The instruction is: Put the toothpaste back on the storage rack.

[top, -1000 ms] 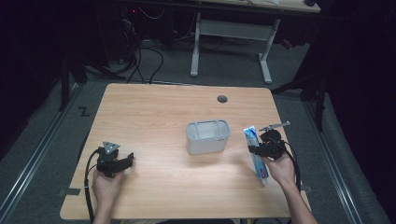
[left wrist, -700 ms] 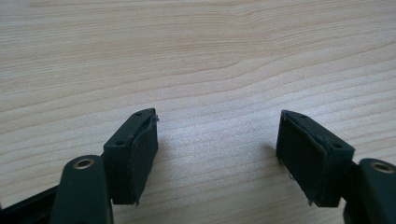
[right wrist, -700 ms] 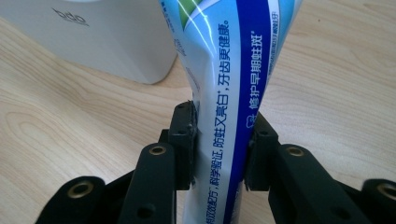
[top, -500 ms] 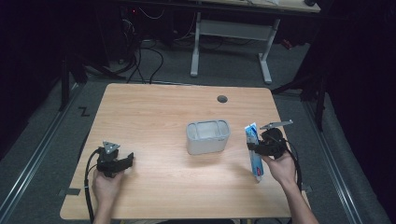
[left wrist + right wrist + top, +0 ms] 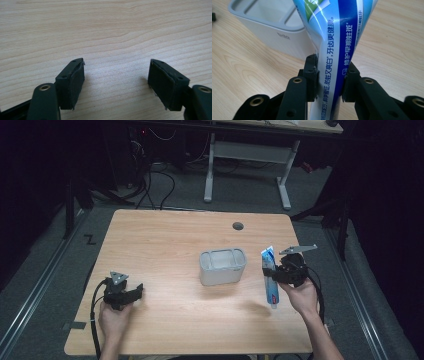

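Since earlier, right hand-held gripper [image 5: 278,273] tilted clamped toothpaste tube [image 5: 270,275] upright; should enter grey holder [image 5: 222,266] cap-first. Left hand-held gripper [image 5: 116,85] sat wide, idle.

Glossy tube [image 5: 337,37]; matt wood table [image 5: 165,235]

Table [image 5: 165,245]: pale wood, light tan with fine darker grain lines running across; a small dark grey round disc [image 5: 238,226] is set near its far edge.

Container [image 5: 223,266]: pale grey, matte, lighter whitish inside; faint grey lettering on its wall in the right gripper view.

Toothpaste tube [image 5: 337,37]: white and light blue, with one deep blue lengthwise band carrying white characters; dark blue characters on the white part; a green patch near the top.

Left gripper [image 5: 116,75]: black jaws, dull black pads, brass-coloured eyelets.

Right gripper [image 5: 329,77]: black, same brass-coloured eyelets; grey plate on top in the high view.

Floor [image 5: 45,270]: dark grey.
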Tool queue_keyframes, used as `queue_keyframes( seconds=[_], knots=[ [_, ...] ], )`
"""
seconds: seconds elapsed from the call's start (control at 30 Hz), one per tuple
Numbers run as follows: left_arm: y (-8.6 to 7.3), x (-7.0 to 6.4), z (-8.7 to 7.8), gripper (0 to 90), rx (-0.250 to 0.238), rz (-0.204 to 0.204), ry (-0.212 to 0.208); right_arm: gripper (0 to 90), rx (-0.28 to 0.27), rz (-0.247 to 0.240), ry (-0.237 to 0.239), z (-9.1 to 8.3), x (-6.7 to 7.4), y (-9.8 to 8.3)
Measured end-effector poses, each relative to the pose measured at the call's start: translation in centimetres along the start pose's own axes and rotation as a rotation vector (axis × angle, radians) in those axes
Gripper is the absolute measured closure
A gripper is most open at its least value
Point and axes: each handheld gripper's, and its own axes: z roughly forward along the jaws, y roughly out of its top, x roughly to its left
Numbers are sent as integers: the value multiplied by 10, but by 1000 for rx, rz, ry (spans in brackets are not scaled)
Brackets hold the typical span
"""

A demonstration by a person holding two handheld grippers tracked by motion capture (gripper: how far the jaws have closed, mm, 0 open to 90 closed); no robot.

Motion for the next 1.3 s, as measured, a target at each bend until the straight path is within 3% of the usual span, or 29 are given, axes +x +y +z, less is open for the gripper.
queue_keyframes(
  seconds=[0.5,0.73,1.3],
  knots=[
    [0,0,0,299,2,4,3,717,-84,-20,53,-14,8,23],
    [0,0,0,299,2,4,2,717,-145,-37,99,-24,16,37],
    [0,0,0,300,2,4,2,717,-239,-62,139,-25,27,68]
  ],
)
